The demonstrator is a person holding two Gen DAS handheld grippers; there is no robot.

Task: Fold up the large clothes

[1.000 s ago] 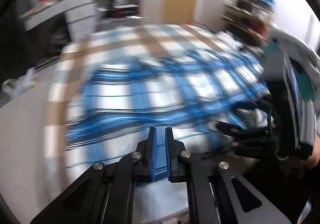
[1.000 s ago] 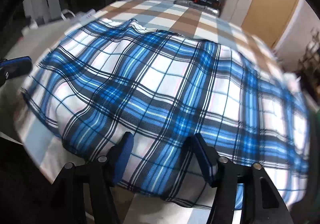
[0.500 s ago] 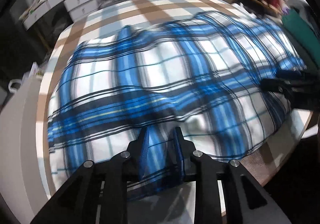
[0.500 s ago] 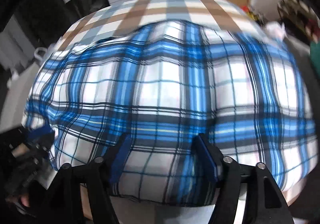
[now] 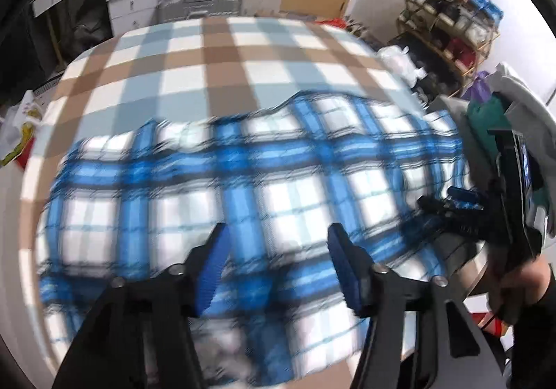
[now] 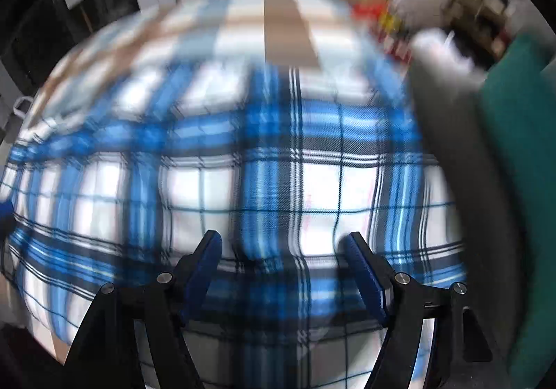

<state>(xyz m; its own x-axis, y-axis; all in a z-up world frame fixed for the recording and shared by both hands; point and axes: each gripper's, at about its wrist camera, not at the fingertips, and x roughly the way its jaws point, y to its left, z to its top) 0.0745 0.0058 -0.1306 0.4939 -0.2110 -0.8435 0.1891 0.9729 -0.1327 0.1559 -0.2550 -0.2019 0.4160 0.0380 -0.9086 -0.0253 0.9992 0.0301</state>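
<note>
A: Left gripper (image 5: pixel 276 264) first; its jaws have just been opening and now stand well apart; the blue plaid garment (image 5: pixel 243 187) lies under and between the blue pads (image 5: pixel 210 271), but they no longer press on it.

B: And the garment's place? It is spread across the near half of the table (image 5: pixel 215 52), which wears a brown, pale-blue and white checked cloth; the far half of that cloth is bare.

A: Right gripper (image 6: pixel 283 271) now; its jaws have been opening too, and they stand wide over the plaid (image 6: pixel 271 180); cloth shows between the fingers, nothing pinched.

B: In the left wrist view the right gripper (image 5: pixel 451 205) shows at the right edge of the garment, with the person's hand (image 5: pixel 521 288) on its handle.

A: Any writing to read? None that I can make out; both views are smeared with motion blur.

B: Far behind the table, white drawers (image 5: pixel 128 0); to the far right, a shelf rack (image 5: pixel 451 17) full of stacked things; labels there too small to tell; a green cloth (image 6: pixel 514 152) sits at the right.
</note>
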